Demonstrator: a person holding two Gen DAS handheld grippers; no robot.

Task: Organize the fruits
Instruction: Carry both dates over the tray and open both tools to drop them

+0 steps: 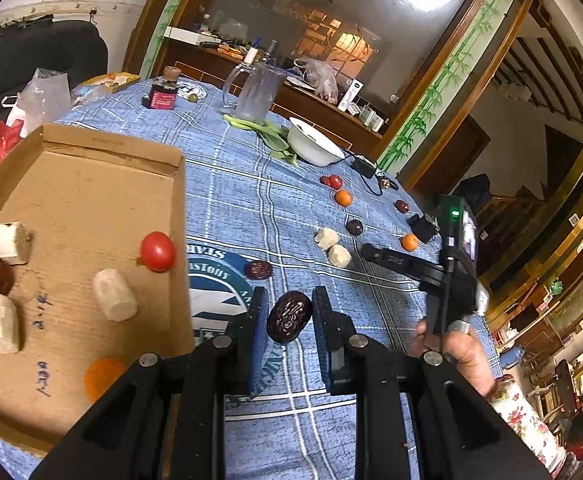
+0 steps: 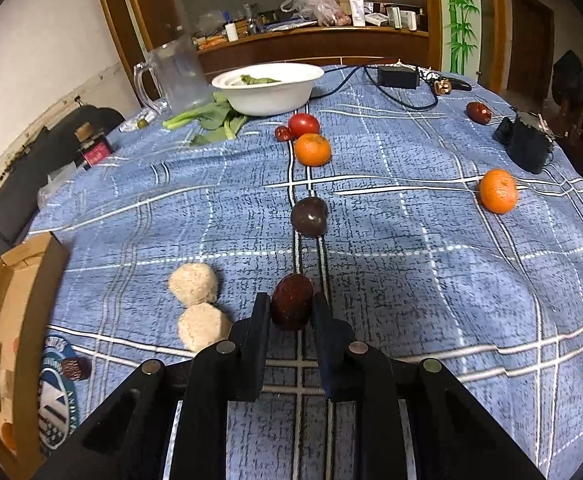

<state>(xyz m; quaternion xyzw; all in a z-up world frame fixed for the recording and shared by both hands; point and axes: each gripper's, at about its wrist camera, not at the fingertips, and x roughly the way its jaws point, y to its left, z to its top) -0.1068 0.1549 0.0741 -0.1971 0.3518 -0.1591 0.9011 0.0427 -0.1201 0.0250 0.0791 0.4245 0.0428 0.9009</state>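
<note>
At nine o'clock in the left wrist view, a shallow brown cardboard box on the table holds three pale cork-like cylinders, one red tomato, one red date and one orange mandarin. The left hand-held gripper is clamped on a dark wrinkled date, just right of the box wall. The right hand-held gripper pinches a dark red date; two pale round pieces lie at its nine o'clock, one dark plum at twelve. Three mandarins sit on the blue checked tablecloth. A white bowl and clear plastic mug stand before a wood-framed sideboard.
</note>
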